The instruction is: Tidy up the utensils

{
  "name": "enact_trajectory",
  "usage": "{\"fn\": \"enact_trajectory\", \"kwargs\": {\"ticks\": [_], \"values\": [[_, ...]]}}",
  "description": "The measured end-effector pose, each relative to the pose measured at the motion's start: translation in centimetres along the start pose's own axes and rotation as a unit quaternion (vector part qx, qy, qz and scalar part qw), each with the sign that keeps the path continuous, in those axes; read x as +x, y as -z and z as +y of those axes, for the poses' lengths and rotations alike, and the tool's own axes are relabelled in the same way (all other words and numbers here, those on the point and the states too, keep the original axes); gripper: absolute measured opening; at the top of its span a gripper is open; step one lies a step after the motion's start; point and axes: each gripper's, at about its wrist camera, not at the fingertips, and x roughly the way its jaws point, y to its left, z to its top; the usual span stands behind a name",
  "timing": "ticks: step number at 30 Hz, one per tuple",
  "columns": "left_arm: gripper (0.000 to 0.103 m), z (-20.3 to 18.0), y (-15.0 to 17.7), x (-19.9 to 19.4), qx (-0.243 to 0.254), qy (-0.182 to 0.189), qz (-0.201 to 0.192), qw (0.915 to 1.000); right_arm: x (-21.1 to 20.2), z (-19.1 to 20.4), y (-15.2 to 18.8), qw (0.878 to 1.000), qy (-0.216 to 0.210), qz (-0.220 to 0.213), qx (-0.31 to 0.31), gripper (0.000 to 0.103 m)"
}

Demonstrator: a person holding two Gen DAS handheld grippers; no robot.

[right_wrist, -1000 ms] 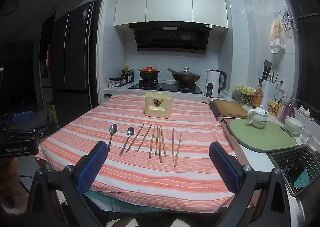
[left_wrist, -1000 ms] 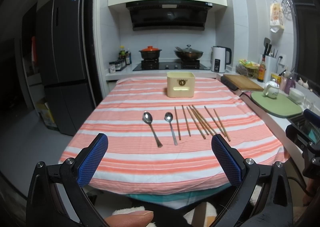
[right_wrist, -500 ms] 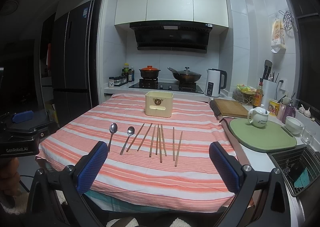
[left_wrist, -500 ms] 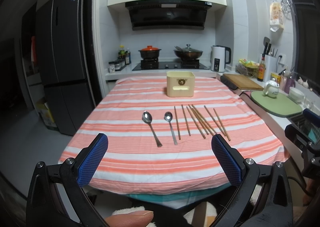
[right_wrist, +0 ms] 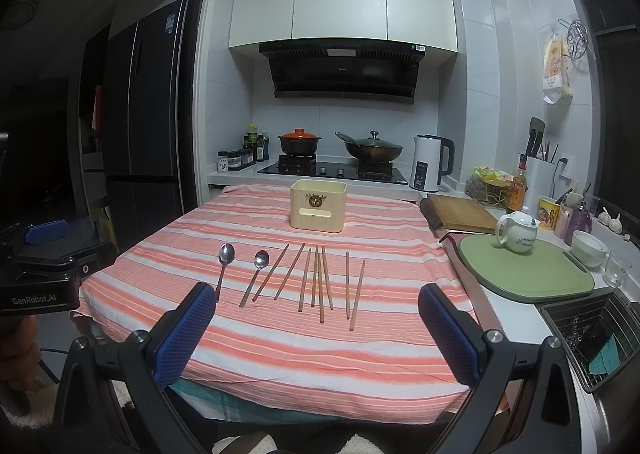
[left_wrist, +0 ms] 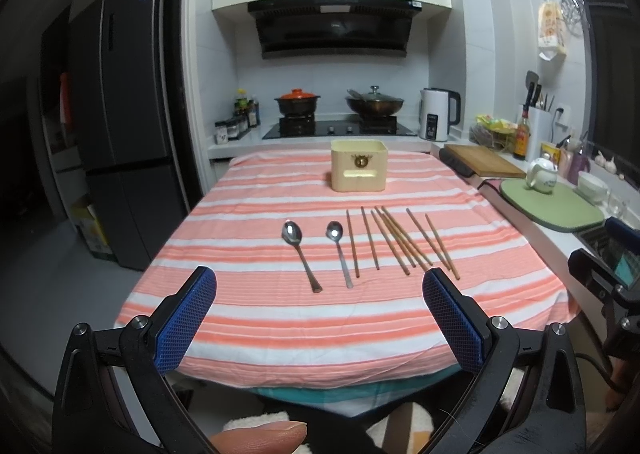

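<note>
Two metal spoons (left_wrist: 300,250) (left_wrist: 339,250) lie side by side on the striped tablecloth (left_wrist: 280,318), with several wooden chopsticks (left_wrist: 396,240) fanned out to their right. A cream utensil box (left_wrist: 359,170) stands beyond them at the table's far end. My left gripper (left_wrist: 319,320) hangs open over the near table edge, nothing between its blue pads. In the right wrist view the spoons (right_wrist: 224,268) (right_wrist: 256,274), chopsticks (right_wrist: 318,280) and box (right_wrist: 318,211) show again. My right gripper (right_wrist: 316,330) is open and empty, short of the utensils.
A counter runs along the right with a wooden board (right_wrist: 460,212), a green mat (right_wrist: 524,274) bearing a white teapot (right_wrist: 516,232), cups and a sink rack (right_wrist: 592,338). Stove with pots (left_wrist: 298,104) and a kettle (left_wrist: 436,120) sit behind. A fridge (left_wrist: 120,158) stands left.
Both views have shifted very slightly; the utensils and the box lie where they were. Both grippers stay open.
</note>
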Motion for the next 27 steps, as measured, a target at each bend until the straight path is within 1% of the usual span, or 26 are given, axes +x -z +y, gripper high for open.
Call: {"fn": "enact_trajectory", "kwargs": {"ticks": [27], "values": [[0.103, 0.07, -0.09, 0.39, 0.004, 0.001, 0.003, 1.0, 0.39, 0.0, 0.2, 1.0, 0.001, 0.004, 0.0, 0.103]]}}
